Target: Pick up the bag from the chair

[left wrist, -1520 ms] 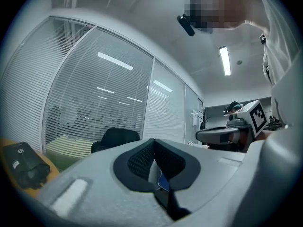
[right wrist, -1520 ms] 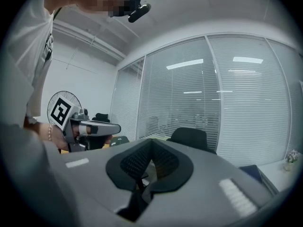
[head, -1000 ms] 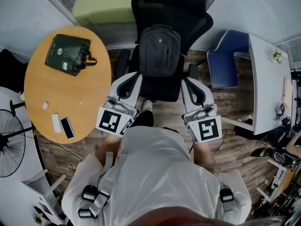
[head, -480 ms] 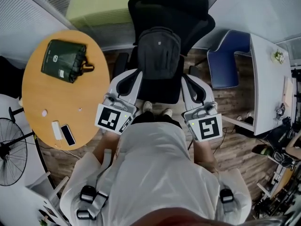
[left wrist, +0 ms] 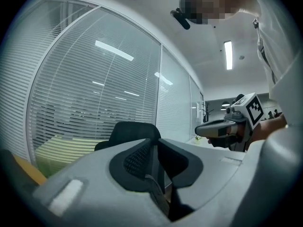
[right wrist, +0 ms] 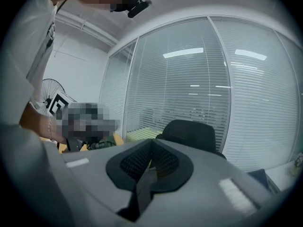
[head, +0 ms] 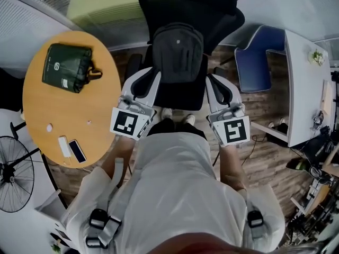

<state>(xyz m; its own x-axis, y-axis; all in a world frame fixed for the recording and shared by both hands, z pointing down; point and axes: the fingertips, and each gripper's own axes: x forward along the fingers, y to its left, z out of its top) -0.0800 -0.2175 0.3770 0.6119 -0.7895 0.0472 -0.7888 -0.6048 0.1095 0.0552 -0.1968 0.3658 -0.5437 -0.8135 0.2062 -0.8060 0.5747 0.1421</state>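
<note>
The left hand-held gripper [head: 147,81], jaws a slit apart after just starting to open and nothing between them, sits between the round wooden bench [head: 63,110] edge on its left and the black office chair [head: 212,15]. A green bag [head: 66,66] lies far on that bench. The black backpack [head: 177,49] stands on the chair seat, between and just beyond both tips. The right hand-held gripper [head: 216,84], jaws pressed together and empty, has bare floor, a blue chair [head: 254,62] and a white bench [head: 304,89] to its right. Since a second ago, both have pushed farther in beside the seat.
</note>
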